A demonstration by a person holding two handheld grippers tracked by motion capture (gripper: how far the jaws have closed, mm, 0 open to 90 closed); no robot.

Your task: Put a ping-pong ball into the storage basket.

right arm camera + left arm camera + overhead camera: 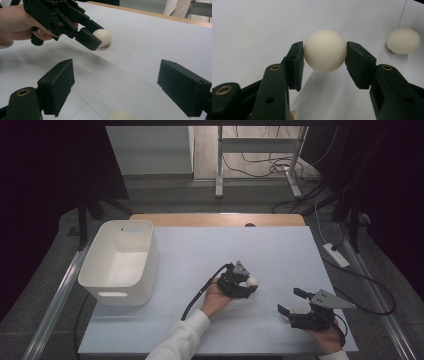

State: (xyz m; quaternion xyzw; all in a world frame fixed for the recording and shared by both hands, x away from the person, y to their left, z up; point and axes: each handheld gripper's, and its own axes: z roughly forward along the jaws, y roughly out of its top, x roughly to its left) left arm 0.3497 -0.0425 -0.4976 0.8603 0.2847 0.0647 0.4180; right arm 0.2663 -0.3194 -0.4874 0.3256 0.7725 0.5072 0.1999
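A white ping-pong ball (pixel 324 51) sits clamped between the two black pads of my left gripper (pixel 324 53), lifted off the white table sheet (pixel 249 30). From above, that gripper (pixel 248 283) is mid-table with the ball (pixel 252 281) at its tip. The right gripper view shows the same ball (pixel 104 40), printed with small lettering, in the left gripper (pixel 92 37). My right gripper (pixel 291 301) rests near the front right, open, with nothing between its pads (pixel 58 85). A second white ball (pixel 403 40) lies on the sheet, just below the right gripper (pixel 117 82).
A white plastic bin (pixel 120 260) with cut-out handles stands at the table's left side. A wooden table edge (pixel 215 219) runs along the back. Cables and a power strip (pixel 336 255) lie on the floor to the right.
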